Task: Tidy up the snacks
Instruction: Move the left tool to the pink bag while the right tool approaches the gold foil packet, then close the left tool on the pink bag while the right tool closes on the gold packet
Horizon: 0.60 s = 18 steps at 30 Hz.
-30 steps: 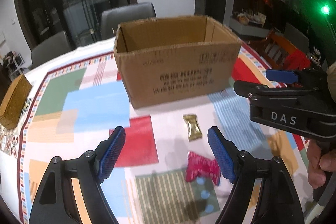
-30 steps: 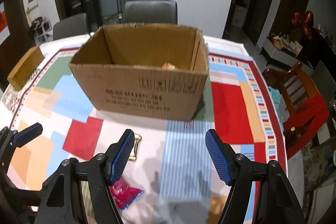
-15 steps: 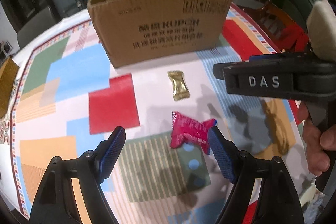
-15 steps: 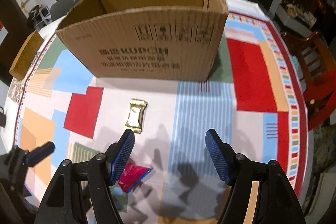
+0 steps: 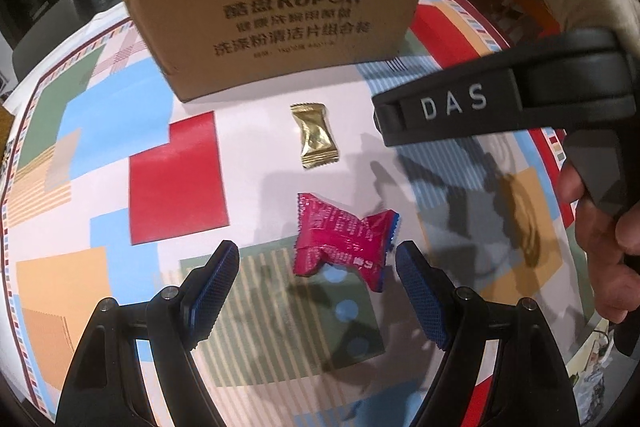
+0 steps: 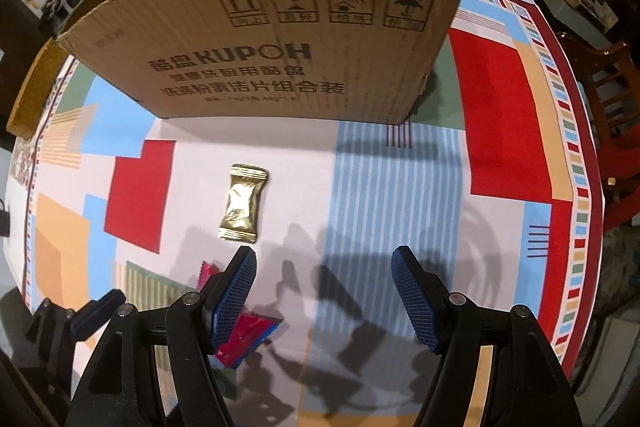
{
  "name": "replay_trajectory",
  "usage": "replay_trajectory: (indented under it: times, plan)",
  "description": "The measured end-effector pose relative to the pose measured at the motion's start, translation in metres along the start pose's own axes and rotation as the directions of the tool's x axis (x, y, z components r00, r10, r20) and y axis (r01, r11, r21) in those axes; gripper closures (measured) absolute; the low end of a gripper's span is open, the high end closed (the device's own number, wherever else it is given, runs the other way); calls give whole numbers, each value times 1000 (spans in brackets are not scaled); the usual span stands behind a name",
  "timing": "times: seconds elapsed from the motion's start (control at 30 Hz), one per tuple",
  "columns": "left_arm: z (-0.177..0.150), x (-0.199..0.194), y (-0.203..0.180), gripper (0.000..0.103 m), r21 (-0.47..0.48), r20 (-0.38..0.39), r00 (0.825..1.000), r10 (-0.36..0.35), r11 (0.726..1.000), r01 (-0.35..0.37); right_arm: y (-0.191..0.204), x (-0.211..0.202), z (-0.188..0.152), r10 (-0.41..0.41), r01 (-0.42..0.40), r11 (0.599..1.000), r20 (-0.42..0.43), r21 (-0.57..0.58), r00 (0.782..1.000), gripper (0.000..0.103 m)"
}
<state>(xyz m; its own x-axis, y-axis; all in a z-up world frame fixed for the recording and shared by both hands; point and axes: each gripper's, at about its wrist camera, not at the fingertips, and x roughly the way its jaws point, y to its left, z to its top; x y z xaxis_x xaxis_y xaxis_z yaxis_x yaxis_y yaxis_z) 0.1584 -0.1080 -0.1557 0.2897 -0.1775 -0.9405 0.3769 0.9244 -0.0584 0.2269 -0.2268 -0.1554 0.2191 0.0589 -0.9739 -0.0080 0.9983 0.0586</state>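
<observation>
Round table under a tablecloth [image 6: 496,115] of red, blue, green and orange blocks; dim room, dark chairs behind. Open cardboard box [image 6: 280,39] stood at the far side. Gold candy [image 6: 241,203] lay in front of it, long axis running box-to-camera. Red candy [image 5: 344,241] lay nearer, slightly diagonal. Left gripper [image 5: 320,291] jaws apart, red candy between them, untouched. Right gripper [image 6: 324,295] jaws apart, empty.
</observation>
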Motion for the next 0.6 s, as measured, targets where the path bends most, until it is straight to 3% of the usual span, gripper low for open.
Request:
replay_trajectory:
  times: [0.2,0.47,0.6]
  plan:
    - [1,17,-7,25,15,-23,1000,-13,1000,13,-15,4,-1,-13,14,999,-2,39,1000,32]
    - [-2,42,-18,42,37,-50,998,-29,999,31,-23,-4,-5,-64,59,996,72,74,995,32]
    - [-3,46,-22,46,48,-45,999,-28,998,30,-22,-4,-4,-72,67,995,78,70,994,32]
